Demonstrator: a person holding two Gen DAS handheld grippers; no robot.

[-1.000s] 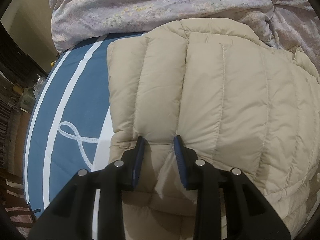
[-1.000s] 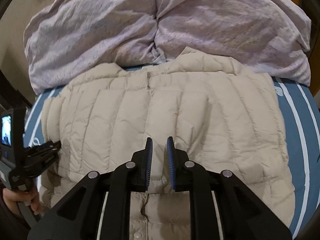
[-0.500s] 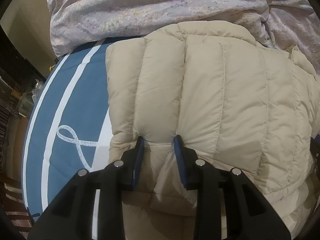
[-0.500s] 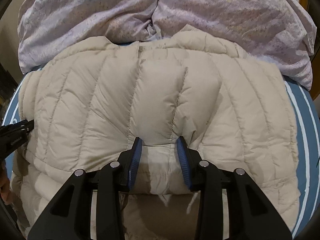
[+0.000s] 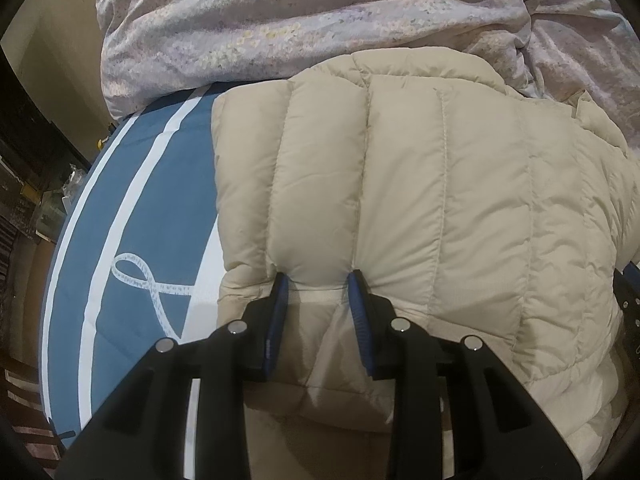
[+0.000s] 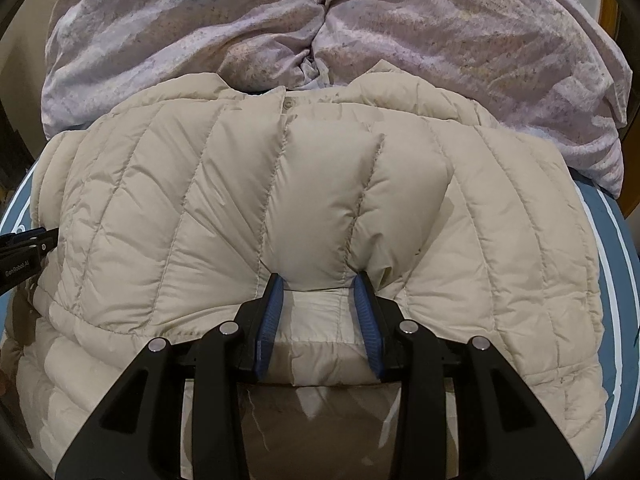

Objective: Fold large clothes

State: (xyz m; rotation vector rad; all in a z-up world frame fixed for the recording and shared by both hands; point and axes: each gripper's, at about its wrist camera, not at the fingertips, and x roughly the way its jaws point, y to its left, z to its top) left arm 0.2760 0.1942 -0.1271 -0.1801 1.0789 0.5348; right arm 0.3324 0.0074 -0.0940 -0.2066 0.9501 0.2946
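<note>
A beige quilted down jacket (image 5: 460, 208) lies on the bed, its lower part folded up over the upper part; it also shows in the right wrist view (image 6: 320, 184). My left gripper (image 5: 318, 280) holds a puffed panel of the folded hem near the jacket's left side between its blue pads. My right gripper (image 6: 318, 280) grips a puffed panel of the same folded hem near the jacket's middle. The left gripper shows at the left edge of the right wrist view (image 6: 28, 244), and the right gripper at the right edge of the left wrist view (image 5: 630, 280).
The bed has a blue cover with white stripes (image 5: 132, 216), also seen at the right in the right wrist view (image 6: 616, 264). A crumpled lilac duvet (image 6: 320, 28) is piled at the far side (image 5: 280, 20). Dark furniture (image 5: 24, 184) stands left of the bed.
Both grippers moved forward with the hem, carrying the fold up toward the collar. The right gripper went from nearly shut and empty to gripping a jacket panel.
</note>
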